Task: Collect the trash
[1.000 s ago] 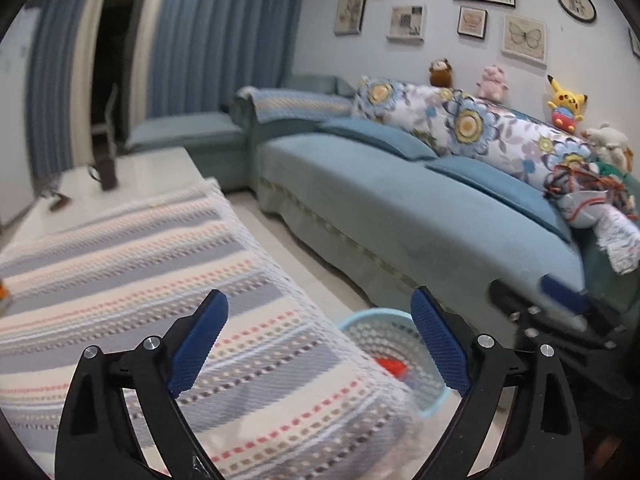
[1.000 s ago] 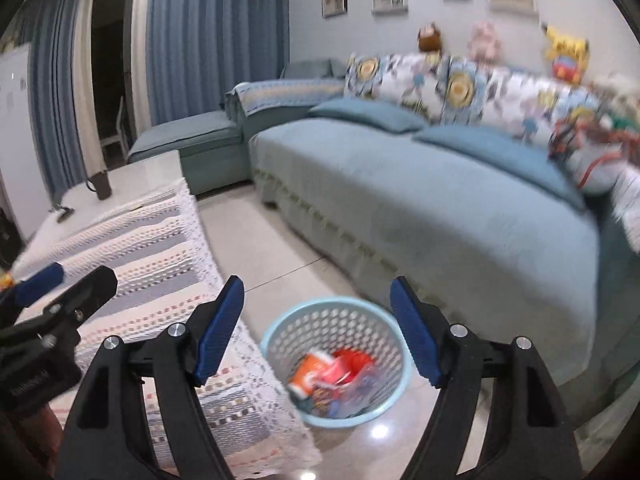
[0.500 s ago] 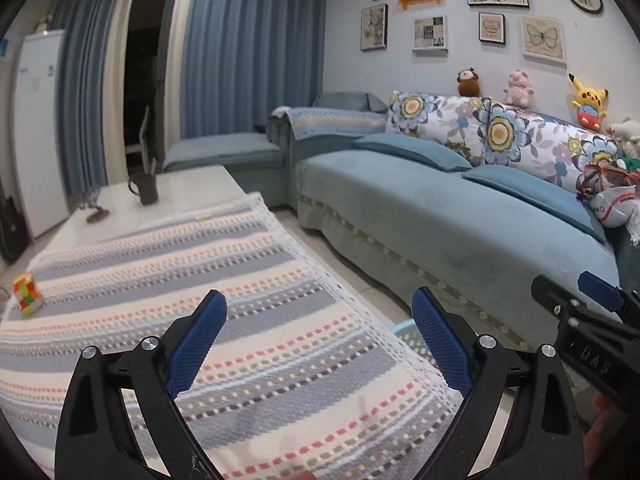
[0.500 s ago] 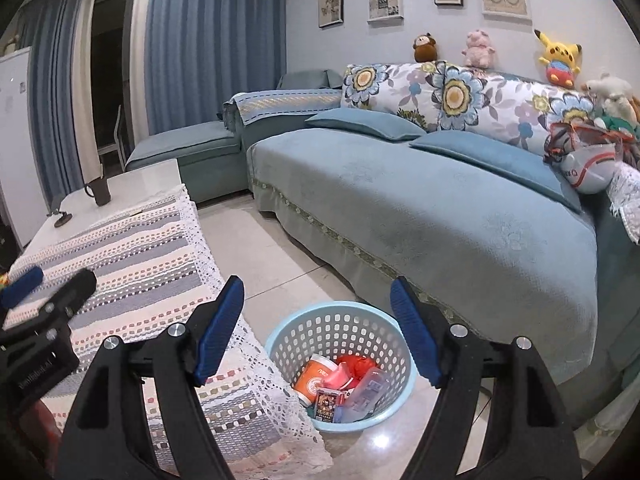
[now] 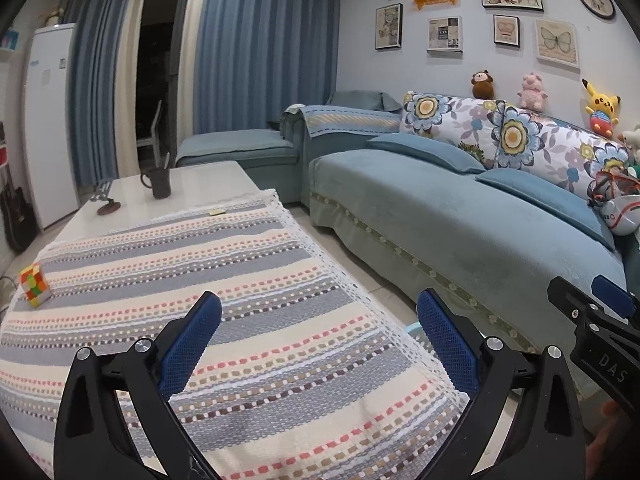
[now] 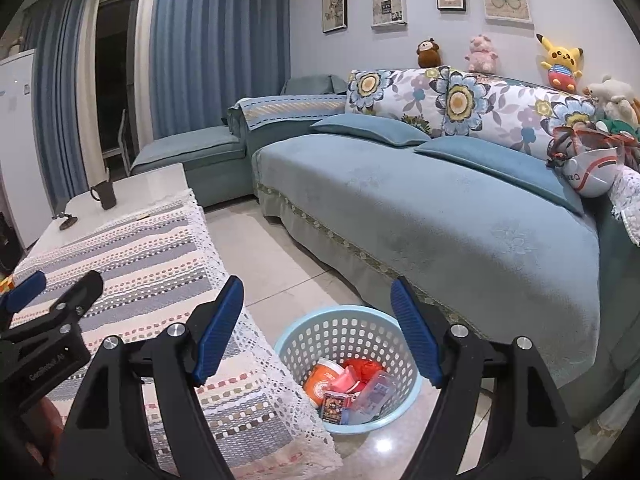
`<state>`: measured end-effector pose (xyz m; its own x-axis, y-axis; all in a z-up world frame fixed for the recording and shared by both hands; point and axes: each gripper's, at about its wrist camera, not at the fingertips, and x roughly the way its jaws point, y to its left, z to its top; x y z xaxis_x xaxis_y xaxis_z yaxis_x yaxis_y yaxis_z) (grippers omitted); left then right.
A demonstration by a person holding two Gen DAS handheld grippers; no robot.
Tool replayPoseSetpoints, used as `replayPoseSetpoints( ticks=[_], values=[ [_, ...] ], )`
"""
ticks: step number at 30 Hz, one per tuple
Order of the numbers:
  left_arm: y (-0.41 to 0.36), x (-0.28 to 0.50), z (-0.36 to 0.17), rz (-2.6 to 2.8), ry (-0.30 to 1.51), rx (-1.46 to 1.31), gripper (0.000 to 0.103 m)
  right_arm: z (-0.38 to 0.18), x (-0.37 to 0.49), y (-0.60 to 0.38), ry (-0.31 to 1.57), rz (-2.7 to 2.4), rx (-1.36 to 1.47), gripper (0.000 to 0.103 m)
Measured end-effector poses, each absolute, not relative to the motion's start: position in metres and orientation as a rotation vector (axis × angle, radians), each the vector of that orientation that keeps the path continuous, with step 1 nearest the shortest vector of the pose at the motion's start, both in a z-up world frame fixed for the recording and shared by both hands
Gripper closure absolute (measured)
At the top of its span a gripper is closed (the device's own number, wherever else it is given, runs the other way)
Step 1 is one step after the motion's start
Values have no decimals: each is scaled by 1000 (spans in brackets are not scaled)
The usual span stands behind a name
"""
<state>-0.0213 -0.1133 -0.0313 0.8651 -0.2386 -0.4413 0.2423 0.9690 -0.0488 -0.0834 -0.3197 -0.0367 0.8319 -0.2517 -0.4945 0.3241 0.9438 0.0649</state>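
Observation:
A light blue perforated basket (image 6: 304,334) stands on the floor between the table and the sofa; a sliver of its rim shows in the left wrist view (image 5: 418,330). It holds trash: an orange cup (image 6: 320,380), red wrapping (image 6: 362,368), a small printed packet (image 6: 335,405) and a clear plastic piece (image 6: 374,394). My right gripper (image 6: 318,330) is open and empty, above the basket. My left gripper (image 5: 320,344) is open and empty over the striped tablecloth (image 5: 160,272).
A Rubik's cube (image 5: 35,284) lies at the cloth's left edge. A dark mug (image 5: 160,184), a small stand (image 5: 106,200) and a small yellowish slip (image 5: 217,211) are at the table's far end. The blue sofa (image 6: 440,216) runs along the right.
The left gripper has swung left and back from the basket to over the tablecloth, bringing the cube into view. The right gripper has stayed open above the basket, drawing slightly back.

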Motion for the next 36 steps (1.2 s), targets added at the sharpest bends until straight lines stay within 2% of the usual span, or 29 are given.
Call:
replayPoseSetpoints(
  ticks=[2, 36],
  values=[
    [-114, -22, -31, -255, 458, 13, 8, -36, -84, -319, 496, -307, 146, 23],
    [-117, -26, -32, -265, 447, 27, 8, -40, -81, -318, 535, -268, 165, 23]
  ],
)
